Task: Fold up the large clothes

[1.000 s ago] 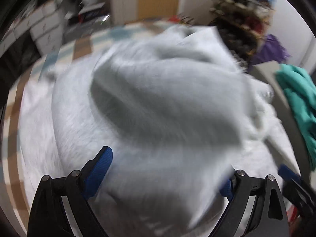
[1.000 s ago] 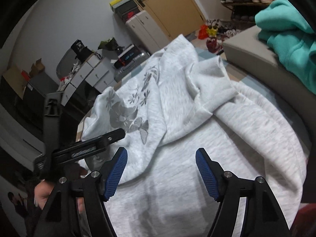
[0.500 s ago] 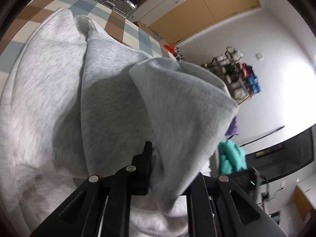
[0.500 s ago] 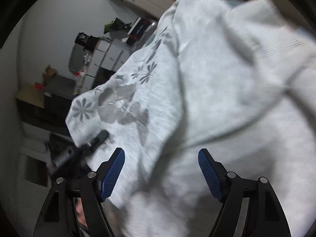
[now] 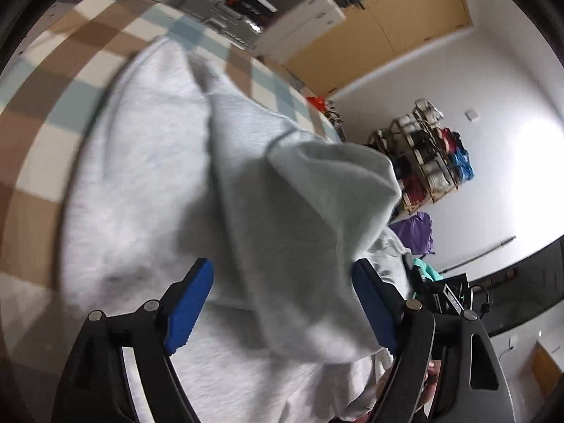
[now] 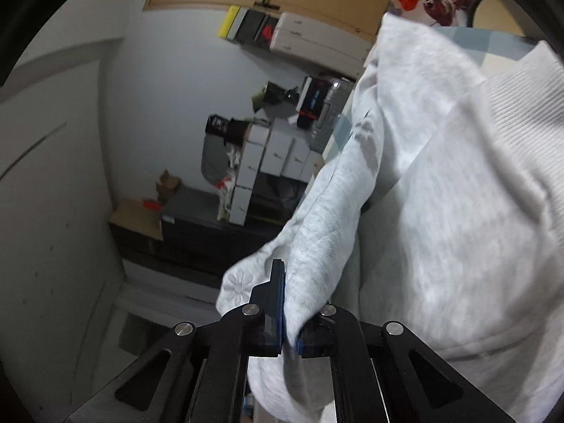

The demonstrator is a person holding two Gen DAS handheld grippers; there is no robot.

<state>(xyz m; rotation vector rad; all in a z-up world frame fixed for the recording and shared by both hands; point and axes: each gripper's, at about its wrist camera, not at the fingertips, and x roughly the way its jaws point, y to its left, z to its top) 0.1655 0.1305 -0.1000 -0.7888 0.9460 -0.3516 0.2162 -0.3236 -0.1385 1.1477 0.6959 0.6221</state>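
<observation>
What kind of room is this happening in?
Most likely a lived-in home room: a rack packed with shoes, stacked drawer units, wooden doors, and a grey sweatshirt spread over a checked surface.

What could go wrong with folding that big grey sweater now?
The left gripper has just been opening its jaws, with a fold of the grey sweater between them but not pinched, so that side may flop down. Only the right gripper grips it, by a thin edge, which might slip free and spoil the fold.

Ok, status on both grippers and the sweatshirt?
Right gripper shut on grey sweatshirt edge. Left gripper just opened, fabric fold loose between pads. Nothing blocking.
</observation>
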